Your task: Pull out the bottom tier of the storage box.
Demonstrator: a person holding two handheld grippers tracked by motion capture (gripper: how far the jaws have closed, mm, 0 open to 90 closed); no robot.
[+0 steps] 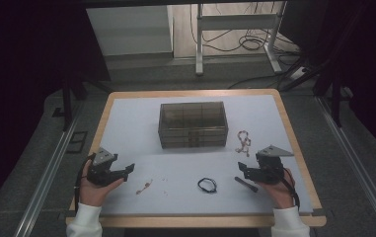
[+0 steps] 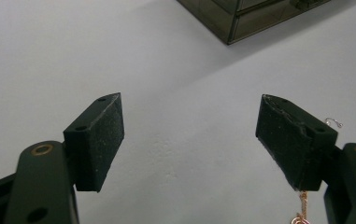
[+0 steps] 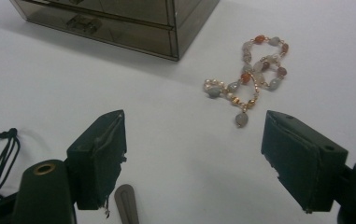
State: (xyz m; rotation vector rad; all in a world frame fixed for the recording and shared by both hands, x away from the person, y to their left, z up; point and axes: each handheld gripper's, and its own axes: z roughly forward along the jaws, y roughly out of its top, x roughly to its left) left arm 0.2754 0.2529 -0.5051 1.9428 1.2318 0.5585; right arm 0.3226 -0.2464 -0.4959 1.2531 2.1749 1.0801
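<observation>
Both grippers hover, jaws spread wide and empty. The beaded bracelet [image 3: 252,77] lies just ahead of the right gripper [image 3: 213,161], slightly right of centre; the left gripper [image 1: 121,173] is well apart from it

No readable text, label, brand or number appears on anything.

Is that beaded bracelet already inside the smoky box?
No, the beaded bracelet lies on the white table beside the box.
</observation>
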